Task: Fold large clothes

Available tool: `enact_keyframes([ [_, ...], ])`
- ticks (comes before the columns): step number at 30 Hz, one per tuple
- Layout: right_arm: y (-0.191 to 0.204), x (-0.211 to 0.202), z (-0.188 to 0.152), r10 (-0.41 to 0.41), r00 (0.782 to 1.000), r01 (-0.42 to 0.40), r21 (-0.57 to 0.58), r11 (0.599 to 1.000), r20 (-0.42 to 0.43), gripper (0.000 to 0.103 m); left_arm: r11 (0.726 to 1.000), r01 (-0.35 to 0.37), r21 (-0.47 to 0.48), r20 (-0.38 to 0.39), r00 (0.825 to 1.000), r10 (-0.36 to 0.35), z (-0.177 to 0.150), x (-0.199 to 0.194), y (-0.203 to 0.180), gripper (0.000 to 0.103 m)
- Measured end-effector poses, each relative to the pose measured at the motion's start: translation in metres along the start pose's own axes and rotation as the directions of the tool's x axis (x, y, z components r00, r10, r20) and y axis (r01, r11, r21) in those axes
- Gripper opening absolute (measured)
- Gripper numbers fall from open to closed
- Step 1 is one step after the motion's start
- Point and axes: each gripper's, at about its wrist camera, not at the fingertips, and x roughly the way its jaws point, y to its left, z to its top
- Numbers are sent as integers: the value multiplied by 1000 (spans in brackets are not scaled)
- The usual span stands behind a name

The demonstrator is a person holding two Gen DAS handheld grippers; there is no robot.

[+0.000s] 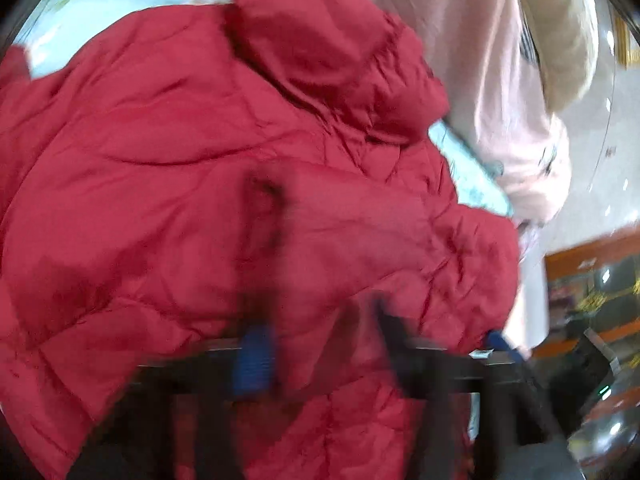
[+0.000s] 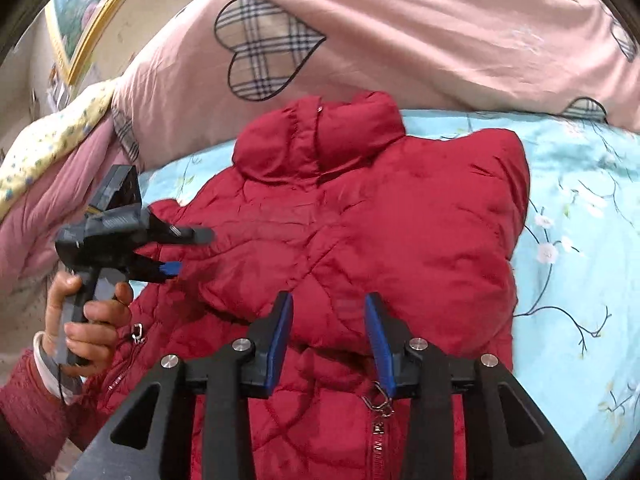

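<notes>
Left wrist view, blurred: the red puffer jacket [image 1: 224,184] fills the frame on the light-blue floral sheet [image 1: 468,168]; the left gripper [image 1: 320,352] has its fingers drawn nearly together, grip unclear.

Right wrist view: the jacket lies by the pink quilt [image 2: 400,40] at the bed's head; the right gripper [image 2: 329,340] stands partly open over it, holding nothing. A hand [image 2: 86,320] carries the left gripper.

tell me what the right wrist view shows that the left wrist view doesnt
Only the right wrist view shows the left gripper from outside, held in a hand, plus the zipper pull, a plaid heart on the pink quilt and a framed picture. Only the left wrist view shows the floor and orange furniture past the bed's edge. Both show the red puffer jacket on the light blue floral sheet.
</notes>
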Motion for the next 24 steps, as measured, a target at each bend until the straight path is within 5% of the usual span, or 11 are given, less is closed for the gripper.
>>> enact_keyframes([
  [3,-5,0,2,-12,1000,12,28,1000,8,41,996,-41,84,26,999,38,-6,0,-16,11],
  [7,-10,-3,5,-13,999,12,51,999,32,40,977,-154,146,162,978,130,-8,-26,-27,10],
  [13,-9,2,16,-30,999,28,37,999,41,42,911,-385,150,331,887,321,-1,-65,-17,10],
  [20,-8,31,37,-26,999,24,47,999,25,42,913,-394,104,275,894,354,7,-55,18,11],
  [24,-10,64,42,-93,995,93,22,995,-20,43,887,-444,128,303,869,391,1,-58,18,18],
])
